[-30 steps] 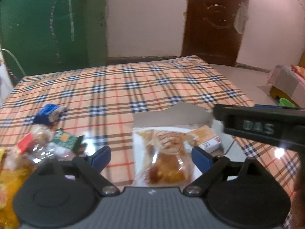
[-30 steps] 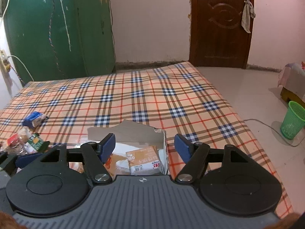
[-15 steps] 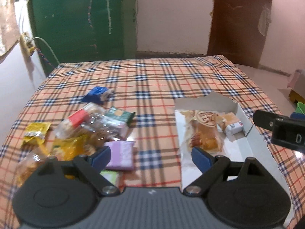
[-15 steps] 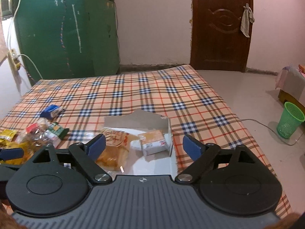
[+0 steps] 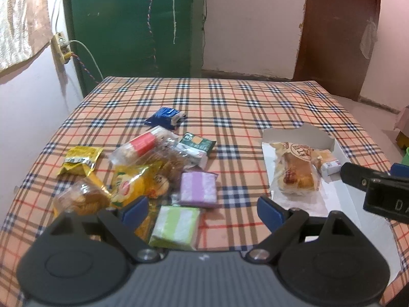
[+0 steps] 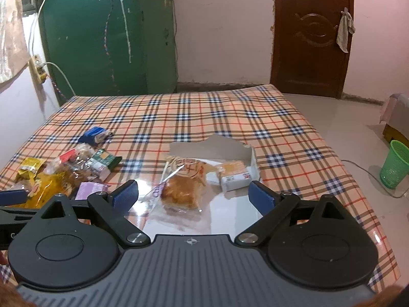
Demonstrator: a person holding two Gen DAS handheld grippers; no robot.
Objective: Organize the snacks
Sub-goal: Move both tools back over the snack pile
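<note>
The snacks sit in two groups on the plaid tablecloth [image 5: 230, 102]: a loose pile [image 5: 143, 168] on the left, with a purple-striped packet [image 5: 198, 189] and a green-striped packet [image 5: 176, 226] at its near edge and a blue wrapper [image 5: 165, 117] lying a little apart at the back. Over on the right, the open cardboard box [image 6: 251, 158] holds a wrapped pastry [image 6: 182, 186] and, just beside it, a small orange-and-white packet [image 6: 234, 175]. The left gripper [image 5: 202, 208] hovers above the green-striped packet, jaws wide apart and empty. The right gripper [image 6: 194, 195] hangs over the box, jaws spread fully, gripping nothing.
</note>
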